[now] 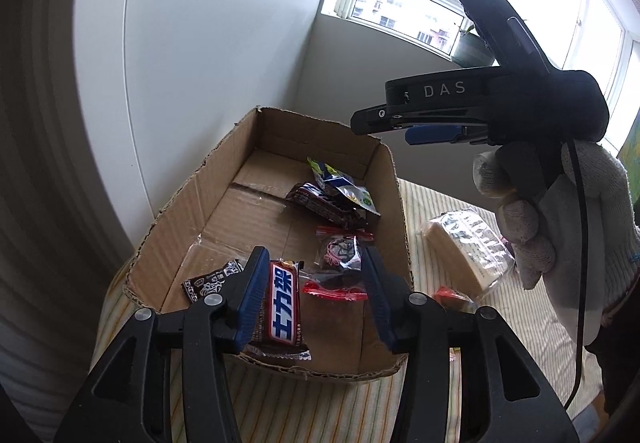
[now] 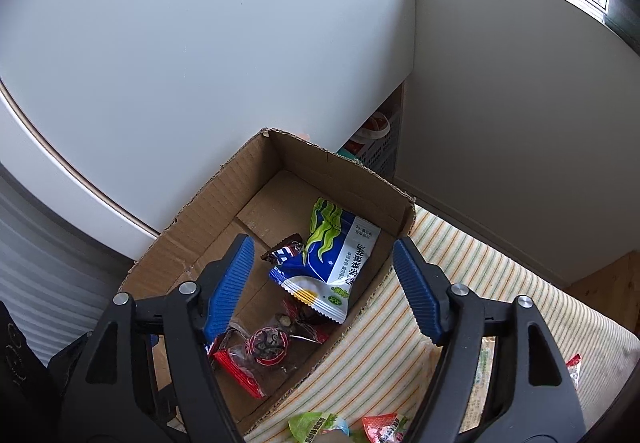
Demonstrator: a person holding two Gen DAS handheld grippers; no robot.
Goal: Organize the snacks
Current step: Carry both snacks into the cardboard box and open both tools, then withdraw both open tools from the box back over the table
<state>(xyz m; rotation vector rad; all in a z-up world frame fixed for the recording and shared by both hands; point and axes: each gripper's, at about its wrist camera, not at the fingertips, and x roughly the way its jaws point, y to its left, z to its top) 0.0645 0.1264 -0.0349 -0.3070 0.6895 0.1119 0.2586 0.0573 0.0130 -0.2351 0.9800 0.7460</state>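
A: Starting at the left, what sits in the cardboard box [image 1: 224,179]?

B: Against its near left wall lies a small dark brown packet [image 1: 208,280], flat on the box floor. Just right of it the left gripper [image 1: 316,299] hangs over the near end of the box with its blue pads spread wide. A chocolate bar [image 1: 285,309] in a brown wrapper with a red, white and blue label leans against the left pad [image 1: 253,295]; the right pad stands apart from it, so nothing is pinched.

A: Which way does the bar run?

B: Its long axis runs from the near wall of the box toward the far wall, roughly parallel to the fingers, with the near end lowest in the left wrist view.

A: And further right?

B: Clear packets with red seams [image 1: 338,285] lie mid-box, one showing a round red sweet [image 2: 267,347]. Beyond them a second dark bar [image 1: 320,203] lies on a diagonal, partly under a blue, white and green pouch [image 2: 326,263] whose long axis also slants, green end toward the far corner.

A: Where is the other tool?

B: The right gripper [image 2: 322,283] is held above the right side of the box by a hand in a white knit glove [image 1: 560,211]; its own camera shows the pads well apart and holding nothing. On the striped cloth [image 2: 460,263] right of the box lies a pale block in clear wrap [image 1: 466,249], with green and red packets [image 2: 348,427] near the bottom edge.
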